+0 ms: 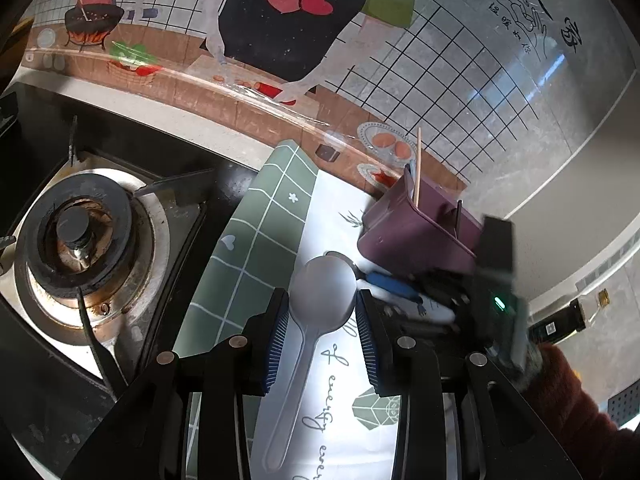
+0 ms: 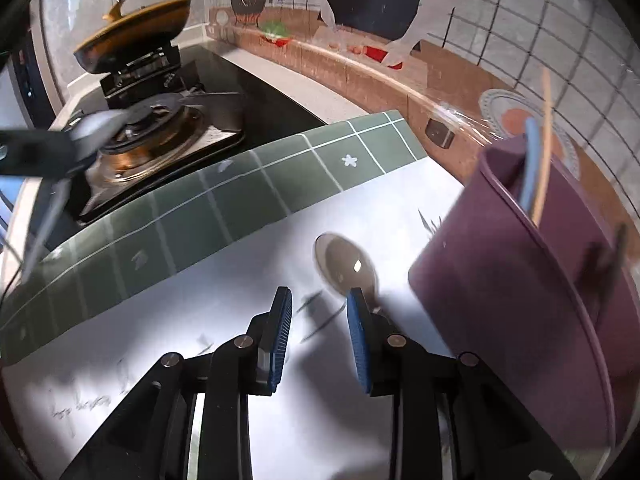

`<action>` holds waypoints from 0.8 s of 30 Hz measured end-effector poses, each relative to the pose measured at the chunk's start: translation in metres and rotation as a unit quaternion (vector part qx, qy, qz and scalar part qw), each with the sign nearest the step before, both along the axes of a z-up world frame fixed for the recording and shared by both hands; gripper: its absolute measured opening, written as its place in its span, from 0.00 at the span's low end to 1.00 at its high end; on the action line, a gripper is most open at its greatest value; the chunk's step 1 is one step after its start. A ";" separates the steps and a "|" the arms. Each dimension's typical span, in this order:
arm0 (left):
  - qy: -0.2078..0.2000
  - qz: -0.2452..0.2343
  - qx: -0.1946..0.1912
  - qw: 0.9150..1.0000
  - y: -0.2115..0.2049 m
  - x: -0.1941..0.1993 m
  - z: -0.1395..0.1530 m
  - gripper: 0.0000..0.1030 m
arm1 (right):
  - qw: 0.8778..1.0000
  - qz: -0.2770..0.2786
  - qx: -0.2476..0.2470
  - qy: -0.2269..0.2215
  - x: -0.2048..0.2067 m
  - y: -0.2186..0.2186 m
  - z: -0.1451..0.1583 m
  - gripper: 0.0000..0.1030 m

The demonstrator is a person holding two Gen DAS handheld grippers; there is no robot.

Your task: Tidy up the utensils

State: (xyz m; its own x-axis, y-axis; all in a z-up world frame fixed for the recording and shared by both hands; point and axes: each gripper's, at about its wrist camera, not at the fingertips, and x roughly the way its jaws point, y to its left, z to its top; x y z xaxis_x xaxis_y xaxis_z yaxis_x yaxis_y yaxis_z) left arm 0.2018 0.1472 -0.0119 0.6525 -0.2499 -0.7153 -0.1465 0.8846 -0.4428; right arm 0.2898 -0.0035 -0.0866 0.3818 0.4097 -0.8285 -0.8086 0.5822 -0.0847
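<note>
My left gripper (image 1: 321,296) is shut on the bowl of a white plastic spoon (image 1: 320,280), and the spoon's handle hangs back toward the camera. In the right wrist view that gripper (image 2: 48,148) shows blurred at the far left, with the spoon off the mat. My right gripper (image 2: 319,296) is open above the white mat (image 2: 240,280) with nothing between its fingers. A metal spoon (image 2: 344,264) with a blue handle (image 1: 392,284) lies on the mat, and its neck passes under the right finger. Just to the right stands a purple utensil holder (image 2: 520,300) (image 1: 416,236) with a blue utensil and a wooden chopstick in it.
A gas burner (image 1: 80,240) sits left of the green-checked mat edge (image 1: 260,220). A yellow lidded pan (image 2: 136,32) rests on the far burner. The tiled wall runs close behind the holder. A dark red sleeve (image 1: 568,392) shows at lower right.
</note>
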 end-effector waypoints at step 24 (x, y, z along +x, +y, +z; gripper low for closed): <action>0.028 0.005 -0.004 1.000 -0.004 -0.003 -0.022 0.34 | 0.998 0.033 0.008 0.052 -0.024 -0.018 -0.010 0.29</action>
State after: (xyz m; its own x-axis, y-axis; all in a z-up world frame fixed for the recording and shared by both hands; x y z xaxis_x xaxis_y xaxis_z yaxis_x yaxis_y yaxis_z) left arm 0.1983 0.1429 -0.0337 0.6139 -0.2499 -0.7488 -0.1797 0.8795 -0.4408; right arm 0.2655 -0.0216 -0.0966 0.2648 0.4455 -0.8552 -0.8495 0.5274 0.0117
